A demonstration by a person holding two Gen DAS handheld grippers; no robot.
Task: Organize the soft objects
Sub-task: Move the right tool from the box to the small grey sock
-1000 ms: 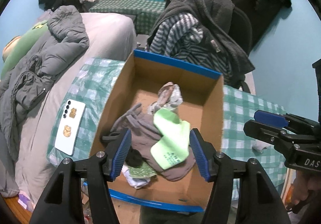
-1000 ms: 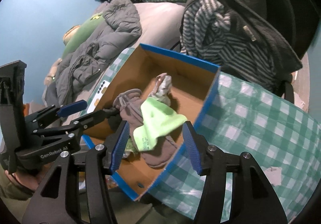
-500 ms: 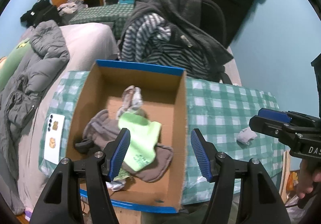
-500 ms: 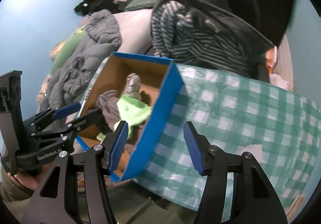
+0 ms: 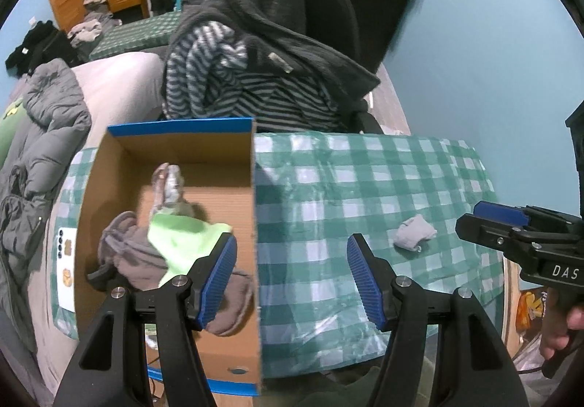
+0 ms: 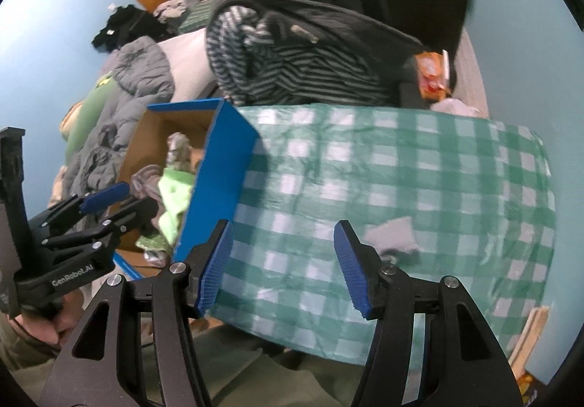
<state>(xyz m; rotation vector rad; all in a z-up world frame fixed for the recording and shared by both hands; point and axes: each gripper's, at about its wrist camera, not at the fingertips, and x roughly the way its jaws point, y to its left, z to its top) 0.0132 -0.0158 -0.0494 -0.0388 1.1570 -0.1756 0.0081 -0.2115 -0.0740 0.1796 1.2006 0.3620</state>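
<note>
Sock — a small grey balled-up one — lies alone on the green checked tablecloth, toward the table's right edge and well apart from the cardboard box. Both tongs are held low over the near edge of the table, pointing forward across it. The left gripper has its blue-padded fingers spread wide with nothing between them; its left finger overlaps the box's interior in that view, its right finger is over bare cloth. The right gripper is likewise spread and empty, hovering above the cloth just right of the box's blue outer wall; from the left camera it shows at the far right, with the person's hand around its handle. The sock sits between the two tools in the left view, ahead and to the right of the left gripper's right finger, and in the right view it appears blurred, just beyond the right finger of the right gripper. Inside the box lie a light green sock, grey-brown cloth pieces and a pale patterned bundle — all loosely heaped. A white phone rests on the table's left edge beside the box. Behind the table stands a chair draped with a striped sweater and dark fleece; a bed with a grey puffer jacket lies to the left, against blue walls.
</note>
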